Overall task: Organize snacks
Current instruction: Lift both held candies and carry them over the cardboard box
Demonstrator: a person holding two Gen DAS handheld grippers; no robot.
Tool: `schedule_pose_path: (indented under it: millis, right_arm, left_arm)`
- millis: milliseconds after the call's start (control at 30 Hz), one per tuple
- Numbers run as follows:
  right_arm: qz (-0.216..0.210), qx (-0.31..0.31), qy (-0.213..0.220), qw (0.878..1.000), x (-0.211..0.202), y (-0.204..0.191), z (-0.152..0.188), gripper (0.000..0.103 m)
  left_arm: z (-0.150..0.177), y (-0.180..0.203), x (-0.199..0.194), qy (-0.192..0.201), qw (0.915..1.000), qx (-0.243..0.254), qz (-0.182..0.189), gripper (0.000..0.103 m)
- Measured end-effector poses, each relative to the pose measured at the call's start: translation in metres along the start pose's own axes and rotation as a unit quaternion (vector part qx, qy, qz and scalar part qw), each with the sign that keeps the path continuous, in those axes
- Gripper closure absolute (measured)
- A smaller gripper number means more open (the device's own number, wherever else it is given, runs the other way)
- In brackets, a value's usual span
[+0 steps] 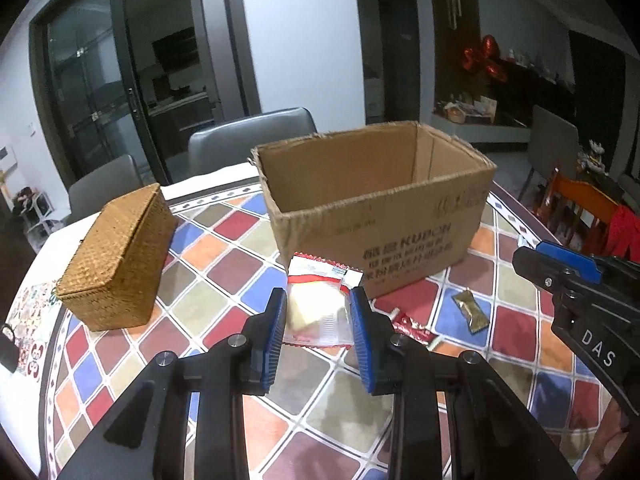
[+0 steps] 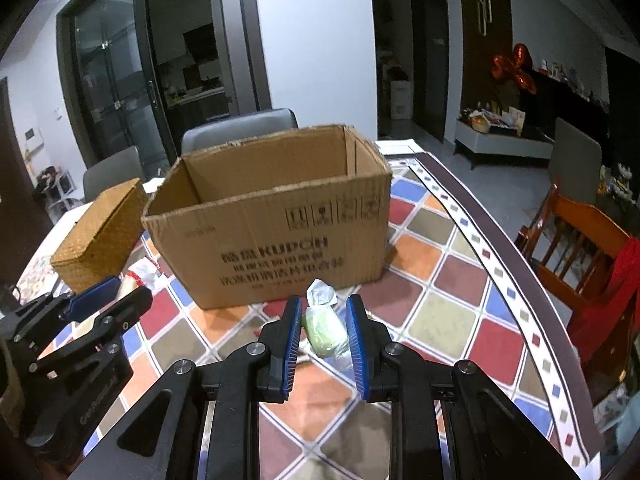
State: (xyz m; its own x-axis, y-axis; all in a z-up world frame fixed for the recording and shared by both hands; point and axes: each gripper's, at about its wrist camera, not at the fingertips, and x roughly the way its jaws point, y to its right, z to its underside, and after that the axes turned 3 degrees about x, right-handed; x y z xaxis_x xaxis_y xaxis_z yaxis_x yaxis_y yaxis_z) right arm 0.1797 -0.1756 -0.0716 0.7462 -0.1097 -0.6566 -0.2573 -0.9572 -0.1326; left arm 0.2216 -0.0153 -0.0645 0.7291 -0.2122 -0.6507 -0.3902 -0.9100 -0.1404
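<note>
- Left tool (image 1: 318, 320) pinches a clear packet (image 1: 316, 312) w/ a pale cake inside, red-and-white header on top. It's held just in front of the cardboard box (image 1: 376, 208), above the tiled surface (image 1: 224, 248).
- Right tool (image 2: 323, 330) pinches a green wrapped sweet (image 2: 326, 334) by its body; twisted wrapper end sticks up toward the box front.
- We judge both light and soft. The film looks slippery and the cake prob crushes, so we'd keep the squeeze gentle and grip across the body, not the crimped seam.
- The sweet is rounder and firmer; a mid-body grip suits it, since the twisted tail would likely slip or tear.
- Box top is open, stiff walls; a drop from above the rim should do.
- Still loose near the box's front corner: gold sachet (image 1: 471, 312) and red wrapper (image 1: 414, 330), both flat on the surface, thin, prob hard to edge under.
- Wicker basket (image 1: 116, 256) sits lidded toward the surface's left edge.
</note>
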Motion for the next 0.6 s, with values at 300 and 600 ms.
schedule_pose_path:
  millis: [300,600]
  right_arm:
    - [-0.013,-0.012,0.018,1.0,-0.008,-0.001,-0.025,0.079]
    - [-0.019,-0.03,0.044,0.998,-0.018,-0.001,-0.053,0.079]
  left_arm:
    - [-0.02,-0.002,-0.009,0.008,0.9998,-0.012,-0.016,0.071]
    - [-0.042,0.0,-0.013,0.021,0.9994,-0.022,-0.016,0.071]
